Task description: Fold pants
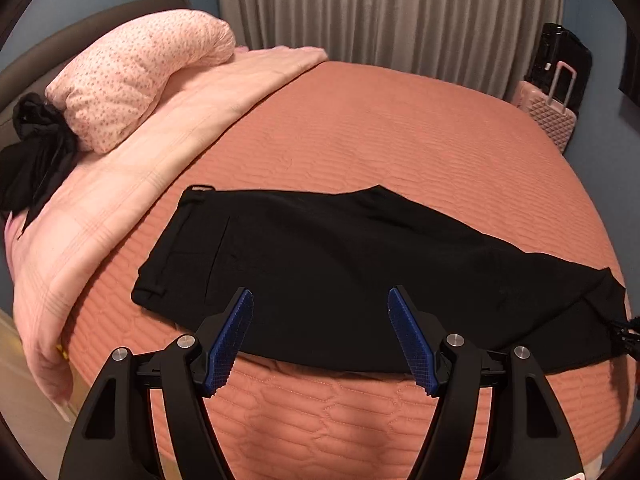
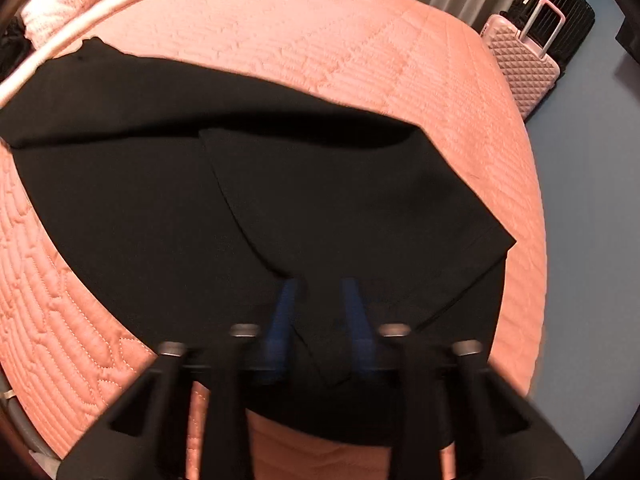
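Black pants point(image 1: 320, 240) lie flat across the salmon quilted bed cover point(image 1: 360, 120), waistband at the left. My left gripper point(image 1: 320, 292) hovers over their near edge, its blue pads wide open with nothing between them. In the right wrist view the pants point(image 2: 160, 200) fill the middle, and a leg end point(image 2: 360, 200) is folded over on top. My right gripper point(image 2: 319, 282) is blurred. Its blue pads stand close on either side of a corner of that folded leg, shut on the cloth.
A flowered pink pillow point(image 1: 140, 72) and a pale pink blanket point(image 1: 140, 160) lie at the bed's left end, with dark clothing point(image 1: 36, 152) beside them. A pink suitcase point(image 2: 520, 64) and a black one point(image 2: 560, 12) stand past the far right corner. Grey curtains point(image 1: 380, 12) hang behind.
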`<state>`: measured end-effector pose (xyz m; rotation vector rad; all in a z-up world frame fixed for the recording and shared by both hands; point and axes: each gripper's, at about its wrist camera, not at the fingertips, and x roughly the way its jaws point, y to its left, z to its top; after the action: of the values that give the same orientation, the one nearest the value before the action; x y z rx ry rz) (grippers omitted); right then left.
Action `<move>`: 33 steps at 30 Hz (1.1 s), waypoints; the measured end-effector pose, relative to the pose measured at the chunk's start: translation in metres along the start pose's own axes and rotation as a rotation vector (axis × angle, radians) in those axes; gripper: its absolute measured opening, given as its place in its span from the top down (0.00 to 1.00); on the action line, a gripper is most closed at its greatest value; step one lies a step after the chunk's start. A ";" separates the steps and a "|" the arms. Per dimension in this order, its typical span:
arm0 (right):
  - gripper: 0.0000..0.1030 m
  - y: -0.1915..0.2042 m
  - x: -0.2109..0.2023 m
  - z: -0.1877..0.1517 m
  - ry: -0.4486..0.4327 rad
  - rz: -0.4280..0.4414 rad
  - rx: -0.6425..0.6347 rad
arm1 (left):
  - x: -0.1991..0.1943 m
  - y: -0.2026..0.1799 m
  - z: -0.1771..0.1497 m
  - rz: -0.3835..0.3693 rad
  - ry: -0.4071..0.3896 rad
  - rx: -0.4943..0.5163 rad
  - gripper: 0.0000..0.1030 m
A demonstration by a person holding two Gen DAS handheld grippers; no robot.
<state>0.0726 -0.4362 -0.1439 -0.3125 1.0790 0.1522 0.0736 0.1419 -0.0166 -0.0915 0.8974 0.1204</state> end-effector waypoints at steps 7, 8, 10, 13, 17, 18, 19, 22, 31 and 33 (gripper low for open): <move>0.97 -0.050 -0.089 -0.026 -0.082 -0.016 -0.073 | 0.003 0.013 0.001 0.051 0.024 -0.004 0.32; 0.97 -0.059 -0.082 -0.033 -0.031 -0.031 -0.087 | 0.007 0.014 0.001 0.061 0.032 -0.006 0.32; 0.96 -0.072 -0.051 -0.048 0.101 -0.052 -0.092 | 0.016 0.013 0.000 0.064 0.056 -0.016 0.32; 0.96 -0.099 -0.016 -0.070 0.240 -0.221 -0.017 | 0.028 0.007 -0.004 0.064 0.097 -0.026 0.32; 0.92 -0.096 -0.066 -0.068 -0.002 -0.147 0.240 | 0.025 -0.004 -0.008 0.056 0.082 0.027 0.31; 0.92 -0.083 -0.078 -0.063 -0.056 -0.081 0.269 | 0.027 -0.008 -0.009 0.059 0.084 0.051 0.31; 0.92 -0.067 -0.084 -0.059 -0.089 -0.036 0.263 | 0.028 -0.013 -0.010 0.060 0.084 0.068 0.31; 0.69 -0.037 -0.072 -0.064 -0.073 -0.054 0.240 | 0.029 -0.032 -0.011 0.057 0.069 0.113 0.31; 0.61 -0.065 -0.061 -0.100 -0.099 -0.036 0.689 | 0.035 -0.083 -0.019 -0.026 0.068 0.178 0.26; 0.60 -0.079 -0.056 -0.097 -0.105 -0.059 0.743 | 0.033 -0.098 -0.022 -0.043 0.062 0.198 0.26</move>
<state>-0.0133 -0.5406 -0.1225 0.3298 0.9504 -0.2834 0.0912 0.0447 -0.0531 0.0702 0.9643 -0.0113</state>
